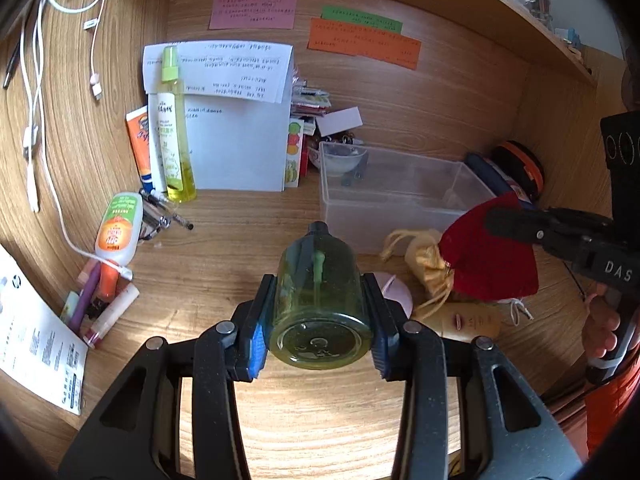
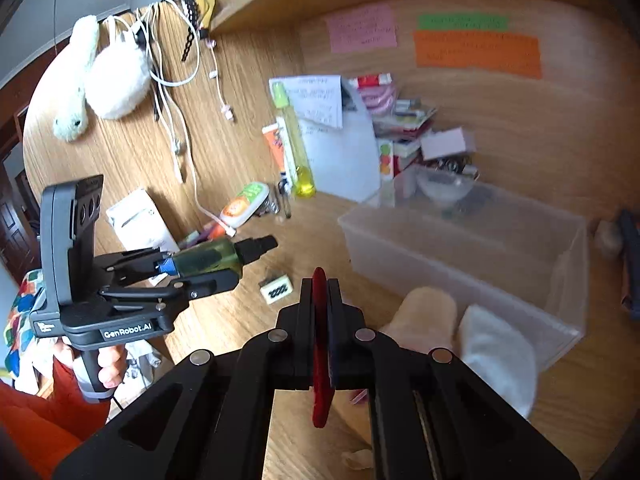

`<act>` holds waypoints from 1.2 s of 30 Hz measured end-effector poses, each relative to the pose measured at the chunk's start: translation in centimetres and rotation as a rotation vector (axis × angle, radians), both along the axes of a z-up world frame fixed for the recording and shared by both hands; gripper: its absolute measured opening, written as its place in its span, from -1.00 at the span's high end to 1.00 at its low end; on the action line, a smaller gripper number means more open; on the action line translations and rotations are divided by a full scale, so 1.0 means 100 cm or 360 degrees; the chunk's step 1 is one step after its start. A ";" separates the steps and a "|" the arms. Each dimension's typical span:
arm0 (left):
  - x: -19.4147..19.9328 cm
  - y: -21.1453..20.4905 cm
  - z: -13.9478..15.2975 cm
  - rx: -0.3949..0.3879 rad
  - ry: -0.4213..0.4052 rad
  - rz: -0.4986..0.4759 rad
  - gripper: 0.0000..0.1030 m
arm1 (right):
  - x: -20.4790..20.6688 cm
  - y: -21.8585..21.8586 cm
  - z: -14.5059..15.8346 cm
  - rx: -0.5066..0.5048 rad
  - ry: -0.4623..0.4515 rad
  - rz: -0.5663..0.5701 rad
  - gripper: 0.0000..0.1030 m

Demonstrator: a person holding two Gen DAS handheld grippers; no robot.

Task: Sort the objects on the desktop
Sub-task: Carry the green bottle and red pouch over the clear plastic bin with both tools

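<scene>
My left gripper [image 1: 318, 300] is shut on a small green spray bottle [image 1: 318, 292] with a black cap, held level above the desk; it also shows in the right wrist view [image 2: 208, 260]. My right gripper [image 2: 320, 284] is shut on a red cloth pouch [image 2: 320, 344], seen edge-on; in the left wrist view the pouch [image 1: 488, 256] hangs beside the clear plastic box [image 1: 400, 196]. The box [image 2: 460, 252] lies just ahead and right of my right gripper and looks empty. A yellow drawstring pouch [image 1: 428, 264] lies on the desk below the red one.
A tall yellow spray bottle [image 1: 174, 128], an orange tube [image 1: 140, 144], a white-and-orange bottle [image 1: 118, 228], pens and small tubes [image 1: 100, 304] sit at the left. Papers [image 1: 236, 120] and a cluttered stack lean against the back wall. Cables [image 2: 176, 92] and plush toys [image 2: 104, 80] hang left.
</scene>
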State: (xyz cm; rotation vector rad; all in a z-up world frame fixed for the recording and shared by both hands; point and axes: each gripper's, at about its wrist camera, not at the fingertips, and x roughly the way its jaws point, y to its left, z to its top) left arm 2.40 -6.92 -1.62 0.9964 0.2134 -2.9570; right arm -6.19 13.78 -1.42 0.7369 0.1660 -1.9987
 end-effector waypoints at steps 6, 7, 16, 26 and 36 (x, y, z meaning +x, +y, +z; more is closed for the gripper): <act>-0.012 0.004 0.025 -0.0012 0.0078 -0.0054 0.21 | -0.013 0.012 0.028 -0.0051 0.0084 -0.0075 0.92; -0.016 0.005 0.030 -0.0009 0.0089 -0.0073 0.21 | -0.017 0.015 0.034 -0.0065 0.0104 -0.0100 0.92; -0.059 0.012 0.066 -0.0040 0.0137 -0.0195 0.21 | -0.053 0.029 0.065 -0.0103 0.0208 -0.0234 0.92; -0.122 0.033 0.069 -0.0098 0.0079 -0.0285 0.21 | -0.099 0.031 0.070 -0.0044 0.0224 -0.0352 0.92; -0.197 0.050 0.029 -0.0114 -0.0124 -0.0333 0.21 | -0.156 0.028 0.034 0.0045 0.0098 -0.0454 0.92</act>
